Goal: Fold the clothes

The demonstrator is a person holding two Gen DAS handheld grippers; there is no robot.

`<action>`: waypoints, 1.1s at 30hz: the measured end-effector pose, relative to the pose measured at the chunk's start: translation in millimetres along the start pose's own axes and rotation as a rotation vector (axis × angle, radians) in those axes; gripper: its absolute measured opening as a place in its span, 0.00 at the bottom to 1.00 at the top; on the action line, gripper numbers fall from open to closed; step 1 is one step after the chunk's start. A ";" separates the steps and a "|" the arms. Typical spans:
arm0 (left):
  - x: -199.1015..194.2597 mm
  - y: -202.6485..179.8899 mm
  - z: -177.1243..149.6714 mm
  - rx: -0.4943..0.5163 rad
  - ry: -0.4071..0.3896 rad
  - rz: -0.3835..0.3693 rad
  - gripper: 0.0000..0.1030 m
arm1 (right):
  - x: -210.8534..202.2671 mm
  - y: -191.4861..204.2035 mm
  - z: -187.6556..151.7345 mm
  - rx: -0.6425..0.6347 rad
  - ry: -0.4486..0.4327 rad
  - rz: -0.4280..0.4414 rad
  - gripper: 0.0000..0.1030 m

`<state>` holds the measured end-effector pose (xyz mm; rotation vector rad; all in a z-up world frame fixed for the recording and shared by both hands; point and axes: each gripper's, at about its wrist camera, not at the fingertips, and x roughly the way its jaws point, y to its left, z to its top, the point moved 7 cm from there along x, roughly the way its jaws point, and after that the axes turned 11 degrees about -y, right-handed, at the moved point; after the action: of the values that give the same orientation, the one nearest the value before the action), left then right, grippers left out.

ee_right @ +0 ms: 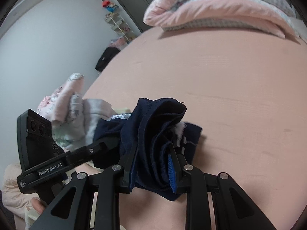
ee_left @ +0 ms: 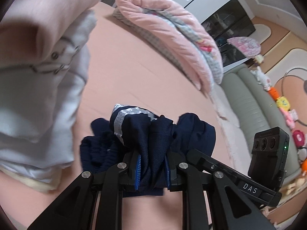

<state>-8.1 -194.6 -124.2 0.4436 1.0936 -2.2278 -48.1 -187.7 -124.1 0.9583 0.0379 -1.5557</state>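
A: Where's the bunched navy knit garment [ee_left: 147, 132]?

B: Low over the pink bed sheet [ee_right: 230, 88], clamped by both tools. The left gripper [ee_left: 152, 169] has its fingers closed tight on one fold; the right gripper [ee_right: 152, 164] pinches another.

A: Room around it?

B: Bare sheet stretches beyond the garment to the folded pink quilt [ee_right: 220, 5] at the far edge. A heap of pale grey and pink clothes [ee_left: 38, 95] crowds its left side.
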 end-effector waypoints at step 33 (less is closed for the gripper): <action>-11.7 2.1 2.6 0.232 -0.026 0.246 0.59 | -20.0 -19.0 10.7 -0.099 -0.053 -0.155 0.54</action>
<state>2.1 -193.2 -117.7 0.6102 0.7250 -2.1395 -71.6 -172.3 -114.7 0.8516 0.1537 -1.7052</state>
